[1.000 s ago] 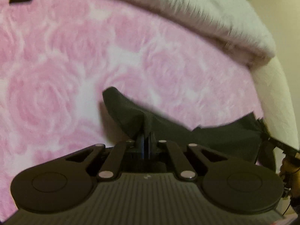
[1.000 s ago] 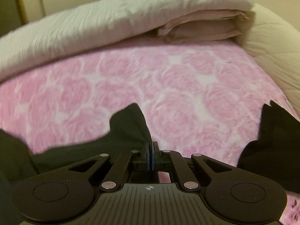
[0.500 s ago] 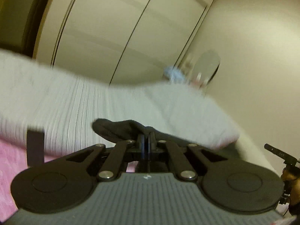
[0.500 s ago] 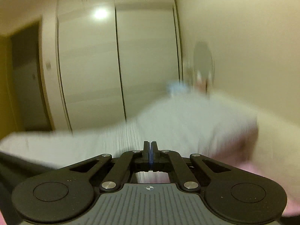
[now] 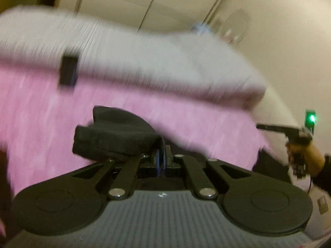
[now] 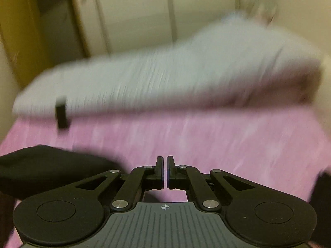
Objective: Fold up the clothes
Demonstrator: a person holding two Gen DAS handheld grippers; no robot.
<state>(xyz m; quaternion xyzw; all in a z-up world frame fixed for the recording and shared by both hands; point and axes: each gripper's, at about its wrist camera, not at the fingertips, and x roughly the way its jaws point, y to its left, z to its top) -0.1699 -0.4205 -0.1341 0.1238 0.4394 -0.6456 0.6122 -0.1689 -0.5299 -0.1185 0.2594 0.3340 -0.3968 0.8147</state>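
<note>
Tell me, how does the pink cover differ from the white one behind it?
The pink cover lies flat; the white quilt is heaped higher behind it. The pink cover fills the foreground; the white quilt runs along its far edge, before the cupboards. Both are soft bedding.

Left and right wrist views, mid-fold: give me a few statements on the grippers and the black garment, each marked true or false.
1. The left gripper is shut on the black garment. True.
2. The right gripper clamps a thick bunch of cloth. False: only a thin slit shows between its fingers, with no cloth visible in it.
3. The bedspread is pink. True.
4. The black garment lies to the right of the right gripper's fingers in the right wrist view. False: the main bunch sits to their left.
5. A pale folded duvet lies at the far side of the bed. True.
6. Both views are sharp. False: the background is motion-blurred.
</note>
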